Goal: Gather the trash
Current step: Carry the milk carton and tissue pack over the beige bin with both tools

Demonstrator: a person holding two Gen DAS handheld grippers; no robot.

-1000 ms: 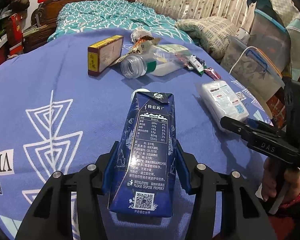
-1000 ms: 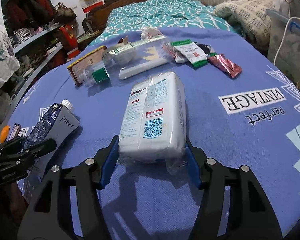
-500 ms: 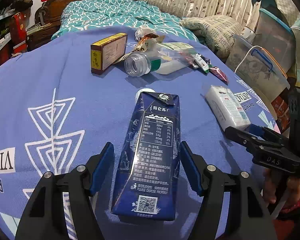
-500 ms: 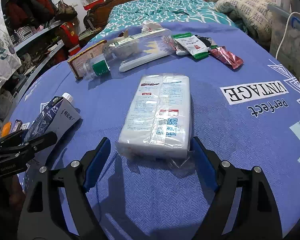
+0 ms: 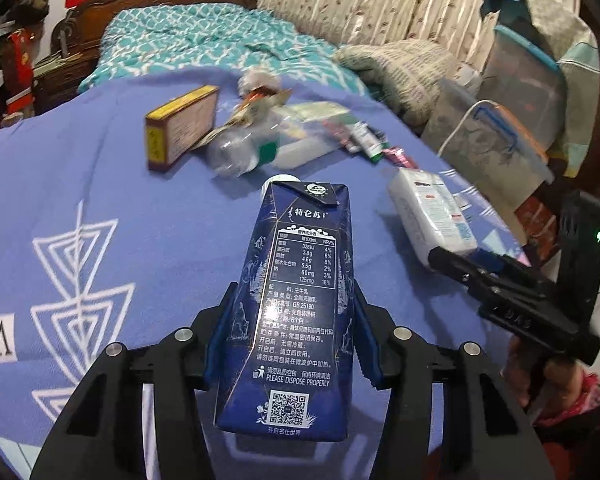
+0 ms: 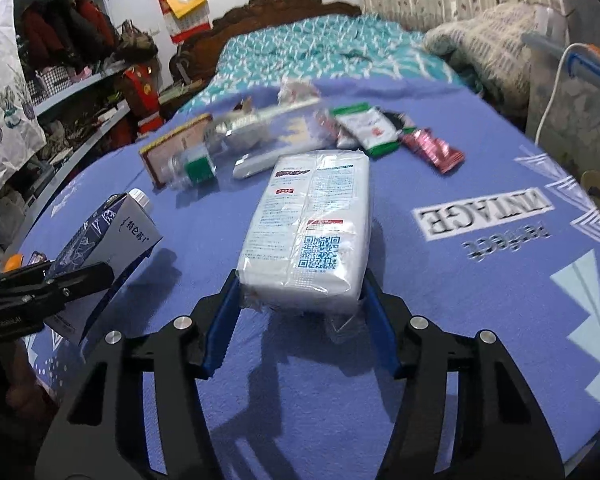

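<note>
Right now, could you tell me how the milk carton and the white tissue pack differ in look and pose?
The milk carton is dark blue, rigid and boxy; the tissue pack is white, soft and plastic-wrapped. The carton has a white screw cap at its far end; the pack has none. The left gripper clamps the carton; the right gripper clamps the pack. Both show QR codes.

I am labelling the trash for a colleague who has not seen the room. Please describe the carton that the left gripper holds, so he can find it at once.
On the blue cloth before the bed, look at the near edge, left of the white tissue pack. The milk carton sits between the left gripper fingers. It alone is dark navy, with white print and a QR code.
</note>
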